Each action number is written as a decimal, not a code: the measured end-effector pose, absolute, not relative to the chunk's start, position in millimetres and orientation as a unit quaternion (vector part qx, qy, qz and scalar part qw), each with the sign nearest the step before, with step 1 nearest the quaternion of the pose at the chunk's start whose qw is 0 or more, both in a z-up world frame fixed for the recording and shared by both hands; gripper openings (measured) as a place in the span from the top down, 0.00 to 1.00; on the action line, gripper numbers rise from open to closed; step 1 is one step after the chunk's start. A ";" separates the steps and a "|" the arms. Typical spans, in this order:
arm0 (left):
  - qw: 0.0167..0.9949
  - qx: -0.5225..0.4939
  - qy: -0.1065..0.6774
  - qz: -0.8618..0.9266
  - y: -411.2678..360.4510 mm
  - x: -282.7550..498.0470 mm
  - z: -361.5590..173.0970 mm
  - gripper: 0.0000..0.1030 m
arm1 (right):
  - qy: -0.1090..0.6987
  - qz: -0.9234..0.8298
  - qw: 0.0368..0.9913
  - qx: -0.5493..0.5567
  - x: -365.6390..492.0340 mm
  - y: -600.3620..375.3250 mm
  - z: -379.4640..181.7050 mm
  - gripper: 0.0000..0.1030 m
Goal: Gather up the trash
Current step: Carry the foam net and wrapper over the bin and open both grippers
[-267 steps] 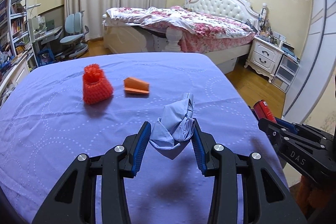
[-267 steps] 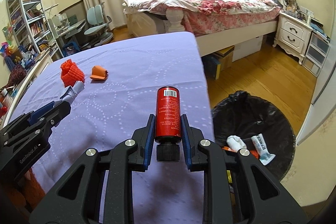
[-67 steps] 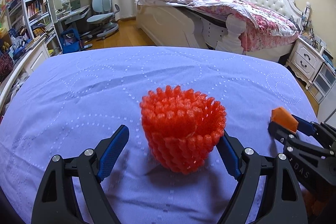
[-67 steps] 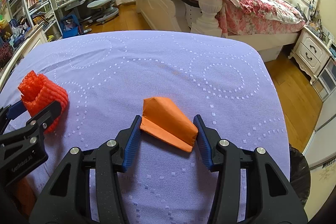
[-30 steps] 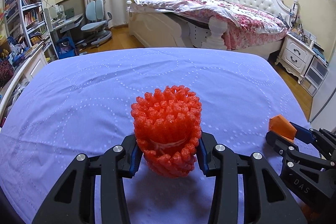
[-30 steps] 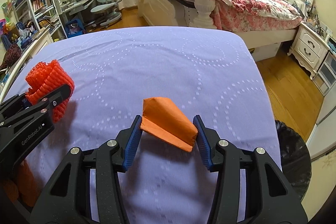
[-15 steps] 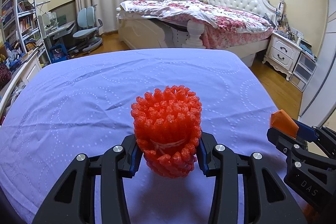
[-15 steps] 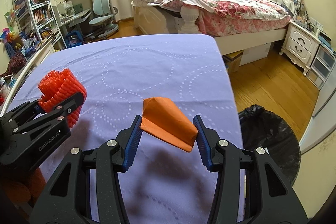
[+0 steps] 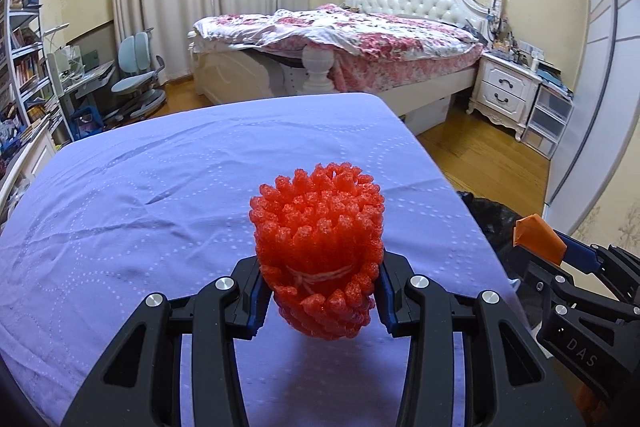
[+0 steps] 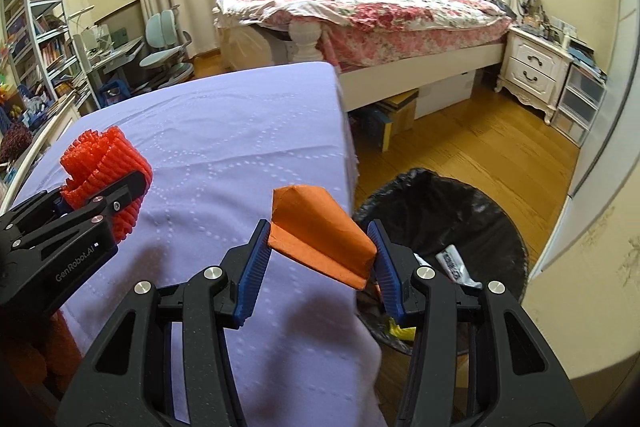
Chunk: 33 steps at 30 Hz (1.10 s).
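Note:
My left gripper (image 9: 318, 297) is shut on a red foam net sleeve (image 9: 318, 251) and holds it above the purple tablecloth (image 9: 160, 187). The sleeve also shows in the right wrist view (image 10: 106, 169). My right gripper (image 10: 318, 263) is shut on a folded orange paper wedge (image 10: 318, 233), held over the table's right edge. The wedge also shows in the left wrist view (image 9: 538, 237). A bin with a black bag (image 10: 460, 211) stands on the floor just right of the table, with trash inside.
A bed with a floral cover (image 10: 380, 7) stands behind the table. A white nightstand (image 10: 536, 71) and drawers are at the right wall. A desk, chair (image 10: 168, 55) and bookshelves (image 10: 36, 27) are at the left. Wooden floor (image 10: 480, 143) lies around the bin.
Both grippers have swung right with their loads. The right gripper now hangs at the table's edge and the bin is in full view.

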<state>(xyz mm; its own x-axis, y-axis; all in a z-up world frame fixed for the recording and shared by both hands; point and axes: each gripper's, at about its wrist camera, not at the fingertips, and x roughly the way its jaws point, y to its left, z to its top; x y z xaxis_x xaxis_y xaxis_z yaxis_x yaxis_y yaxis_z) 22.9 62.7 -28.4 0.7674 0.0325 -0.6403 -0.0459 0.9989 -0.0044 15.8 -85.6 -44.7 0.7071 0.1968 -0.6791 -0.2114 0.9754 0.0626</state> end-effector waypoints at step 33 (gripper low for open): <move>0.939 0.041 0.332 -0.072 -64.8 74.1 -39.3 0.58 | 0.349 -0.012 0.936 0.044 45.2 -213.5 -55.1 0.53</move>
<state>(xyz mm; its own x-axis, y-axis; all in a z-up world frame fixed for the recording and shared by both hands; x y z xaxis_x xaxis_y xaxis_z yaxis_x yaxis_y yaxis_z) 74.1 -64.8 -39.3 0.7686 -0.1085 -0.6305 0.1629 0.9862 0.0289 45.2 -213.5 -55.1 0.7560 0.0087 -0.6545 0.0524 0.9959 0.0737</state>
